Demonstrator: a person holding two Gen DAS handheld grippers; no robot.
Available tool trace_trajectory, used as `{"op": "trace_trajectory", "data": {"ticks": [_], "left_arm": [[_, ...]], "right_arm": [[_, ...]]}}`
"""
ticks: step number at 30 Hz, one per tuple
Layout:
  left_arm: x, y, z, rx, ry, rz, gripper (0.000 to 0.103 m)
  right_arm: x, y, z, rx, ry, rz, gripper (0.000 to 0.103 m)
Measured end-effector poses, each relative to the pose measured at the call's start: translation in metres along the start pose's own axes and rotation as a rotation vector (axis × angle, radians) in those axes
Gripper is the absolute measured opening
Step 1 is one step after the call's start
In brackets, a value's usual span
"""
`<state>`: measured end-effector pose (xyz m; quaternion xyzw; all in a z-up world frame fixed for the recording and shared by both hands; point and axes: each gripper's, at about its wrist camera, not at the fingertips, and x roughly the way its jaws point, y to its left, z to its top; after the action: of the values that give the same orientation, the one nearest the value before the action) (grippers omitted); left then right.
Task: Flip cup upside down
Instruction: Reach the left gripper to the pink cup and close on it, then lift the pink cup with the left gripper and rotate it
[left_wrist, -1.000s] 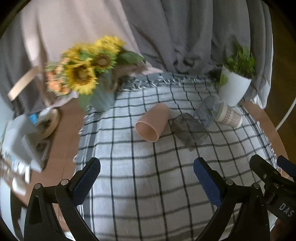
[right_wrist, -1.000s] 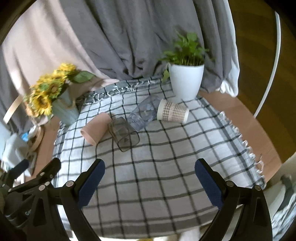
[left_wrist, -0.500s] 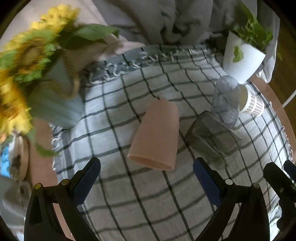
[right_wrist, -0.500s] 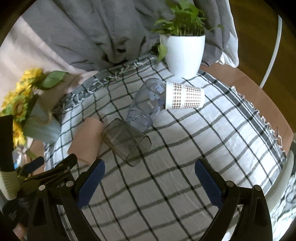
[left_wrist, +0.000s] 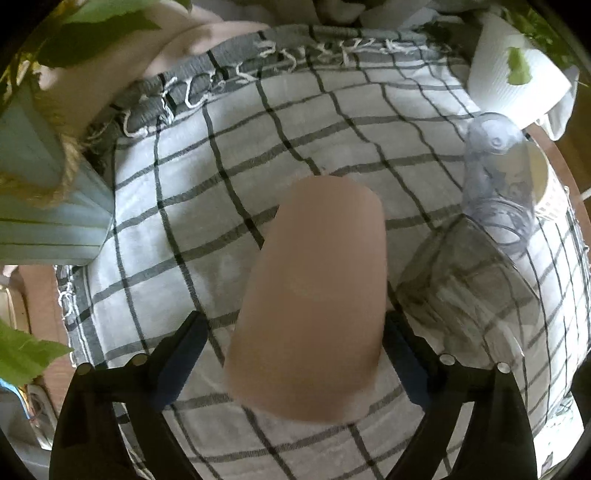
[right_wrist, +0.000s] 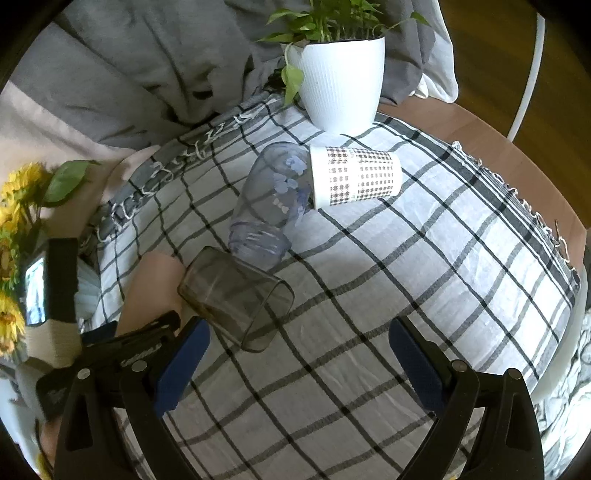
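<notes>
Step in hand: grasp approach. The left gripper (left_wrist: 291, 354) is spread wide, one jaw at 9 o'clock and one at 3 o'clock of the pink cup (left_wrist: 314, 291), which lies on its side on the checked cloth (left_wrist: 192, 206), mouth toward the camera; contact not discernible. Next move, by my reading: press the jaws onto the cup wall, lift, rotate mouth-down, minding the grey tumbler (left_wrist: 469, 280) just beside at 3 o'clock. Versus 0.5 s ago, the left gripper has advanced until the cup sits between its jaws; the right gripper (right_wrist: 299, 362) is spread too, empty, closer to the cloth.
</notes>
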<state>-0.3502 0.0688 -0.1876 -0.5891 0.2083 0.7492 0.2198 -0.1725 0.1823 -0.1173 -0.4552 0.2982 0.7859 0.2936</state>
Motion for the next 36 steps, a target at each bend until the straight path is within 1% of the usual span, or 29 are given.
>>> {"op": "trace_trajectory", "data": {"ticks": [5, 7, 10, 13, 17, 21, 23, 24, 28, 36], "left_arm": [[0.012, -0.004, 0.004, -0.006, 0.035, -0.019, 0.078], [0.013, -0.005, 0.003, -0.014, 0.035, -0.022, 0.077], [0.01, -0.006, -0.001, -0.024, 0.023, -0.008, 0.077], [0.0, -0.008, -0.011, -0.036, -0.003, 0.002, 0.076], [-0.02, -0.009, -0.028, -0.062, -0.051, 0.021, 0.075], [-0.05, -0.01, -0.05, -0.097, -0.119, 0.047, 0.074], [-0.062, -0.012, -0.052, -0.115, -0.143, 0.057, 0.074], [-0.069, -0.014, -0.058, -0.128, -0.155, 0.063, 0.074], [-0.086, -0.027, -0.074, -0.155, -0.188, 0.038, 0.074], [-0.103, -0.074, -0.098, -0.158, -0.193, 0.001, 0.073]], "right_arm": [[0.003, 0.0, 0.001, 0.003, 0.004, -0.002, 0.098], [0.003, -0.001, 0.0, -0.003, 0.005, -0.004, 0.098], [0.003, -0.002, -0.001, -0.015, 0.002, -0.005, 0.098], [-0.001, -0.006, -0.002, -0.034, -0.006, -0.005, 0.098], [-0.006, -0.011, -0.003, -0.072, -0.016, -0.007, 0.098], [-0.014, -0.017, -0.005, -0.11, -0.022, 0.012, 0.098], [-0.02, -0.022, -0.007, -0.124, -0.033, 0.02, 0.098], [-0.023, -0.024, -0.007, -0.132, -0.033, 0.028, 0.098], [-0.035, -0.034, -0.013, -0.179, -0.045, 0.049, 0.098], [-0.055, -0.075, -0.016, -0.204, -0.07, 0.053, 0.098]]}}
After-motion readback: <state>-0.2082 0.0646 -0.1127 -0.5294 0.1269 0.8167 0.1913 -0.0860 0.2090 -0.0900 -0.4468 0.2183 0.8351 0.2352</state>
